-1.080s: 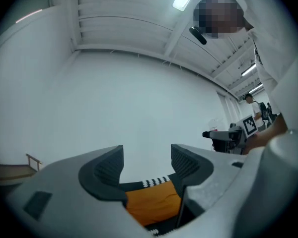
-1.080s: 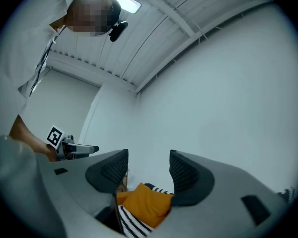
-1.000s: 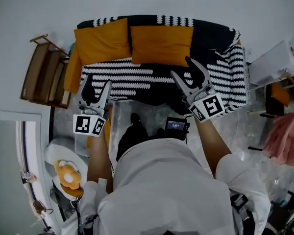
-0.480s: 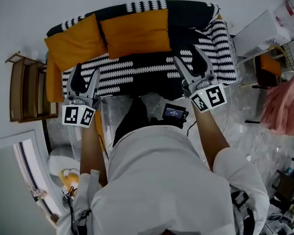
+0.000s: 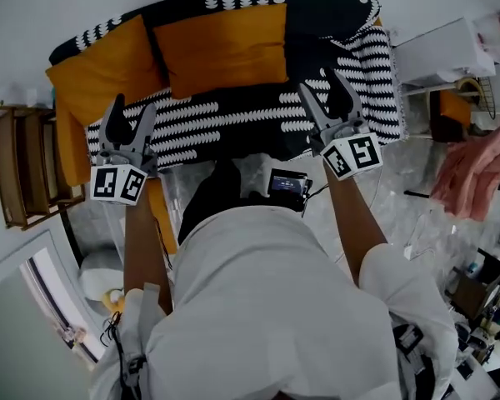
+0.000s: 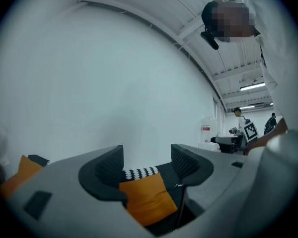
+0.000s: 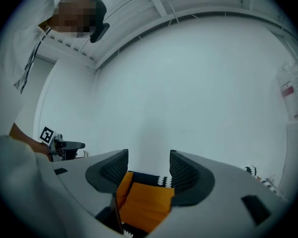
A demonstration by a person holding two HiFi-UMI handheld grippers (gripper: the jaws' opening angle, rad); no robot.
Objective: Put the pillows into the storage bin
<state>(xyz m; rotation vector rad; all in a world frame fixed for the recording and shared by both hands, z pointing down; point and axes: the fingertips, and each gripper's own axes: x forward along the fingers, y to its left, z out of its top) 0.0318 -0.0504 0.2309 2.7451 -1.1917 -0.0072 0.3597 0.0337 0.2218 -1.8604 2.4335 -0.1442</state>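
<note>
Both tongs are hanging open and empty.

- Left tongs [image 5: 131, 107]: the jaws are standing wide apart. In the left gripper view an orange pillow is showing through the gap, well ahead, with nothing on the pads.
- Right tongs [image 5: 321, 86]: same picture, wide apart, with orange cushion framed between the jaws but no contact.

Both pillows are leaning against the backrest of the sofa [image 5: 233, 119], on the black-and-white cover.

- Left pillow [image 5: 100, 69]: it is sitting just beyond the left tongs, slightly tilted.
- Centre pillow [image 5: 221, 47]: it is lying between the two tongs' lines of reach, and the right tongs are sitting off its right edge.
- Both long axes are running across the sofa, so roughly square to the direction the tongs are pointing.

Left hand is looking nearer to the left pillow. The centre pillow is looking like the right hand's job, or a two-handed one, since it is spanning most of the gap between them.

Storage bin [image 5: 173, 197]: a clear wall is showing at the person's feet, between body and sofa, mostly hidden by the torso. An orange strip is showing beside it, but I can't tell what it is.

My read: the task is barely getting going. The coming move is looking like a forward reach to pinch a pillow edge, then a pull back and down to the bin.
</note>
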